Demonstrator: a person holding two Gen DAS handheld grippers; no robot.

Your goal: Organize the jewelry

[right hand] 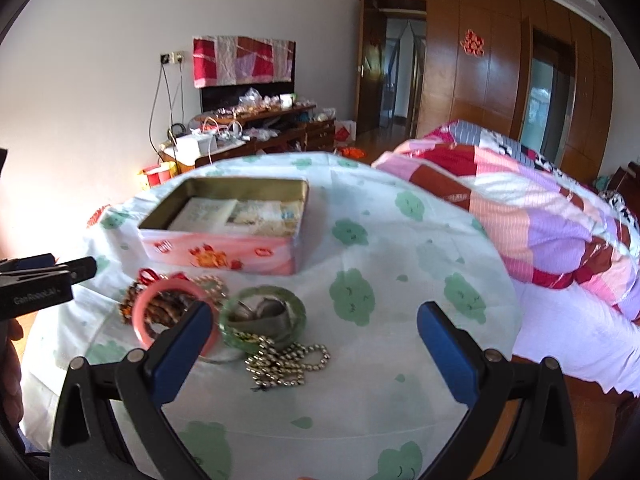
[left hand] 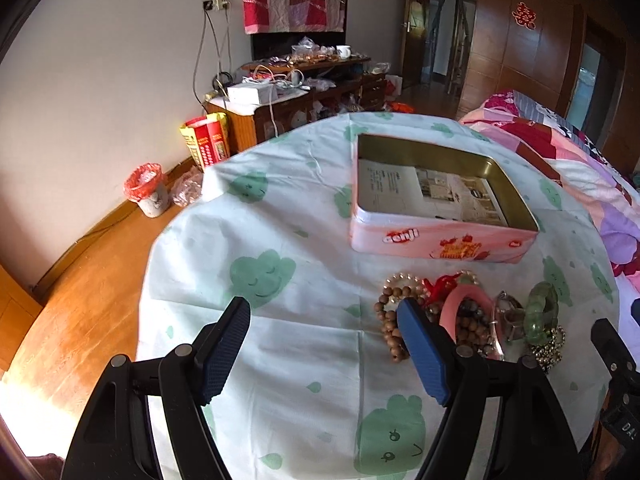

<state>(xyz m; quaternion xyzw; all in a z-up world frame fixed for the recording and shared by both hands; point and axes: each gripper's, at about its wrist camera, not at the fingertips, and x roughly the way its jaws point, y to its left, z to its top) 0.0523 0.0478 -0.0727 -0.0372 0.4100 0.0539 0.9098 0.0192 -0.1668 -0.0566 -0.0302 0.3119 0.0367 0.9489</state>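
The left gripper (left hand: 324, 346) and right gripper (right hand: 314, 344) hovered side by side with blue-padded fingers (left hand: 224, 350) spread wide apart, both pointing forward and gripping nothing

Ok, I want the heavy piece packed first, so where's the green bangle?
In the right wrist view the green bangle lies in the jewelry pile, just right of the pink bangle, in front of the tin.

Pink tin (left hand: 436, 242), pink bangle (right hand: 168, 300), green bangle (right hand: 256, 300), green-cloud tablecloth (left hand: 280, 240).
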